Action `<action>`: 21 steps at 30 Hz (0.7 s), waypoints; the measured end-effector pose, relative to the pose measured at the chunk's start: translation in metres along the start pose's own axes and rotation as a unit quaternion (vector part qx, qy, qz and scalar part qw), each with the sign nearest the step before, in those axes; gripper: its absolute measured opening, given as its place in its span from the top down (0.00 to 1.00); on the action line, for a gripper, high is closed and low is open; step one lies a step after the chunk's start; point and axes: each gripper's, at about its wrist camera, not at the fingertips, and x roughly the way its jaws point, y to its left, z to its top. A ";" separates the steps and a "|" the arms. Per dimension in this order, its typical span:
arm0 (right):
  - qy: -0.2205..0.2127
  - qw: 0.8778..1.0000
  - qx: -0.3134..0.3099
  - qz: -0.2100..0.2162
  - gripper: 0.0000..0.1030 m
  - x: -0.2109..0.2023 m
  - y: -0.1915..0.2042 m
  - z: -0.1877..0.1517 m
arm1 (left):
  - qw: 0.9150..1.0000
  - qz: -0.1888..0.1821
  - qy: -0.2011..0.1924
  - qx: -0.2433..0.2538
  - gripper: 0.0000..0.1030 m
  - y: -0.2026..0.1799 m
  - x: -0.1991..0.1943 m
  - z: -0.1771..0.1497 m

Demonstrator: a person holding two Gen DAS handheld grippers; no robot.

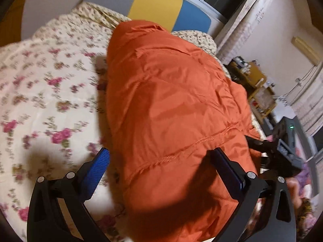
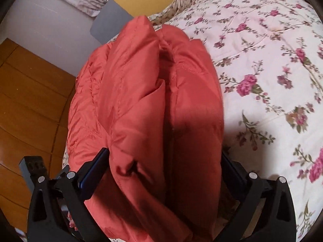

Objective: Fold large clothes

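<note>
An orange puffer jacket [image 1: 171, 104] lies bundled in thick folds on a floral bedspread [image 1: 50, 80]. My left gripper [image 1: 161, 157] is open, with its blue-padded fingers astride the jacket's near end, the left pad [image 1: 97, 167] over the bedspread. The right gripper's black body [image 1: 282, 157] shows at the jacket's right edge. In the right wrist view the jacket [image 2: 151, 100] shows as stacked folded layers. My right gripper [image 2: 163, 159] is wide open around the thick near end of the bundle, which fills the gap between its fingers. Whether the pads press the fabric is unclear.
The bed has a headboard with grey, yellow and blue panels [image 1: 155, 4]. Wooden floor [image 2: 30, 92] lies left of the bed in the right wrist view. A cluttered yellow shelf [image 1: 254, 80] stands by the wall beyond the bed's right edge.
</note>
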 end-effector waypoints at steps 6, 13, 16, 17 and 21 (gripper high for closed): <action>0.014 0.999 -0.013 0.032 0.03 0.011 0.000 0.010 | 0.999 -0.026 0.028 -0.016 0.03 0.000 0.015 0.002; -0.012 0.998 -0.032 0.056 0.26 -0.002 0.007 0.008 | 0.998 0.003 0.000 0.063 0.14 -0.038 0.000 -0.001; -0.027 0.997 -0.036 0.062 0.27 -0.012 0.012 0.003 | 0.996 0.005 -0.020 0.082 0.18 -0.046 -0.012 -0.001; -0.034 0.996 -0.040 0.065 0.27 -0.017 0.016 0.001 | 0.996 0.005 -0.028 0.089 0.19 -0.048 -0.017 -0.001; -0.056 0.993 -0.049 0.086 0.27 -0.030 0.034 -0.009 | 0.992 0.009 -0.068 0.108 0.22 -0.054 -0.041 -0.002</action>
